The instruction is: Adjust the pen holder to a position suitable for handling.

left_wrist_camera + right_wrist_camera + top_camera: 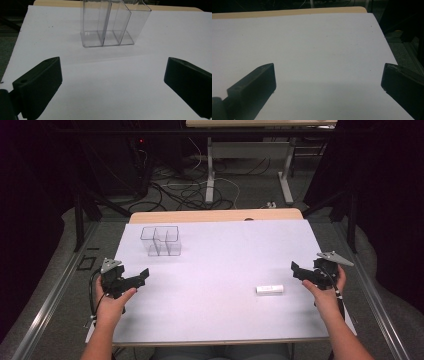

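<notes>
White bar, small and oblong, lies flat on the white desk toward the near right, just inward of the right tool and apart from it. Nothing touches the bar.

Right tool: held in the person's right hand at the right edge of the desk, grey three-cornered plate on top, jaws pointing inward. In the right gripper view its two black jaws stand wide apart with bare white surface between them; released, grasping nothing.

Left tool: held in the person's left hand at the near left edge of the desk, jaws pointing inward and slightly away from the person. In the left gripper view the jaws stand wide apart, nothing between them; released.

Clear organiser, a transparent plastic box with upright dividers forming several compartments, stands upright on the far left part of the desk, beyond the left tool and well apart from the bar. In the left gripper view the organiser sits ahead of the jaws; its compartments appear empty.

Beyond the far edge, cables lie on the floor around the legs of a second table.
</notes>
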The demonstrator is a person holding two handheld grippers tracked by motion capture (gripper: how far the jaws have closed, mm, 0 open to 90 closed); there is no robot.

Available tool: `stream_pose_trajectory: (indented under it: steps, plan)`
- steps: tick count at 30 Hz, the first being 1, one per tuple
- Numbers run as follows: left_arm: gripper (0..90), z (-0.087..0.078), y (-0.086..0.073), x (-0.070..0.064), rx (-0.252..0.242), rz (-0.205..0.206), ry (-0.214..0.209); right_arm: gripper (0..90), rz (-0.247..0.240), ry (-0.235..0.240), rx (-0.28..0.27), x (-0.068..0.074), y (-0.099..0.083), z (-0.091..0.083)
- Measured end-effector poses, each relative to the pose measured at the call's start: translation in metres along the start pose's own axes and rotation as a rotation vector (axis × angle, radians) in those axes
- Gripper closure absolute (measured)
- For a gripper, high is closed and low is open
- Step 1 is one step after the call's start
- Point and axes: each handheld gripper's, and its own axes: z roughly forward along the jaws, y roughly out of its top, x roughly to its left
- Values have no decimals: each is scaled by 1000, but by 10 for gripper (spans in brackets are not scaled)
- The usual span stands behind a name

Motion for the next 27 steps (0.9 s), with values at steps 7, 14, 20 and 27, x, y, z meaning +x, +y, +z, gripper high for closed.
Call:
stream_pose_trajectory:
  steps: [7,14,20,27]
  plan:
    - [16,4,5,-3,17,12,-2,0,-9,37,-22,5,-4,3]
    - [17,9,9,-5,18,-13,-6,0,-47,49,-20,13,-5,6]
    - [60,10,26,-6,-1,-25,16,3,-66,46,-14,14,-8,2]
    - [159,16,54,-3,-19,-11,53,30,-48,36,-25,14,-9,-1]
